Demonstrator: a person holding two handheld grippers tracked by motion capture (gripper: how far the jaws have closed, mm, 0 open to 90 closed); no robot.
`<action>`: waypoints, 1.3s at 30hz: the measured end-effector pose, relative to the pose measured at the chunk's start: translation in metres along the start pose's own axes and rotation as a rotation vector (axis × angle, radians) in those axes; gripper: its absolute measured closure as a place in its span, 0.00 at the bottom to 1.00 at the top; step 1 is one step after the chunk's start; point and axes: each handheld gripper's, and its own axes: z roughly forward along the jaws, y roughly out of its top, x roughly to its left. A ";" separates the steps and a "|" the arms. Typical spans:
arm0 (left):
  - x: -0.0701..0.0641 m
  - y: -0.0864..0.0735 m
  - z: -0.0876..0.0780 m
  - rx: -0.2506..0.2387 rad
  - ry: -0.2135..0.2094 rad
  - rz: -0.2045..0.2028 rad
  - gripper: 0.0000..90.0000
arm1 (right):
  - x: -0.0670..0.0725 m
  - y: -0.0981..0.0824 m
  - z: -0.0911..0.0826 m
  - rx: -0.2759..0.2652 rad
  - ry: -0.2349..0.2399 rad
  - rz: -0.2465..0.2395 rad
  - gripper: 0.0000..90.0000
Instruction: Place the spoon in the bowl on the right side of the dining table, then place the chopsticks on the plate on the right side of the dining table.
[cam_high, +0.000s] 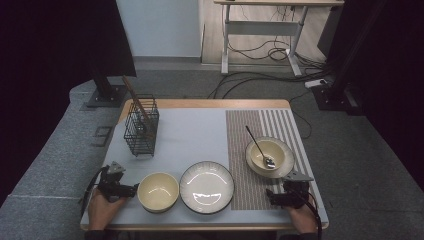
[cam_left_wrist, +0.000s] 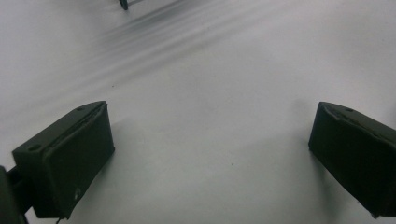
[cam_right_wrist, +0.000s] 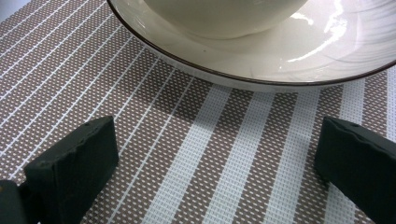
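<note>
My left gripper (cam_high: 121, 189) rests at the front left of the table, just left of an empty cream bowl (cam_high: 158, 191). Its jaws stand wide apart over the bare grey mat (cam_left_wrist: 210, 93), nothing between them (cam_left_wrist: 210, 154). My right gripper (cam_high: 284, 196) sits at the front right on the striped placemat (cam_high: 245, 150), open and empty (cam_right_wrist: 215, 163). Directly ahead of it is a dark-rimmed plate (cam_right_wrist: 327, 51) carrying a cream bowl (cam_right_wrist: 219, 18). A metal spoon (cam_high: 261, 150) lies in that bowl (cam_high: 267, 154). An empty dark-rimmed plate (cam_high: 206, 187) lies between the two bowls.
A black wire basket (cam_high: 141, 127) holding wooden utensils (cam_high: 135, 97) stands at the back left of the mat; one of its feet (cam_left_wrist: 123, 4) shows in the left gripper view. Beyond the table are a desk frame (cam_high: 260, 30), floor cables (cam_high: 260, 75) and dark stands.
</note>
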 end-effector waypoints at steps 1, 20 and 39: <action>0.000 0.000 0.000 0.000 -0.001 -0.001 0.00 | 0.000 0.000 0.000 0.000 0.000 0.000 0.00; 0.000 0.000 0.000 0.000 0.000 -0.001 0.00 | 0.000 0.001 -0.001 0.011 0.000 -0.001 0.00; 0.000 0.000 0.000 0.000 0.000 0.000 0.00 | 0.008 0.006 -0.029 0.010 0.070 -0.047 0.00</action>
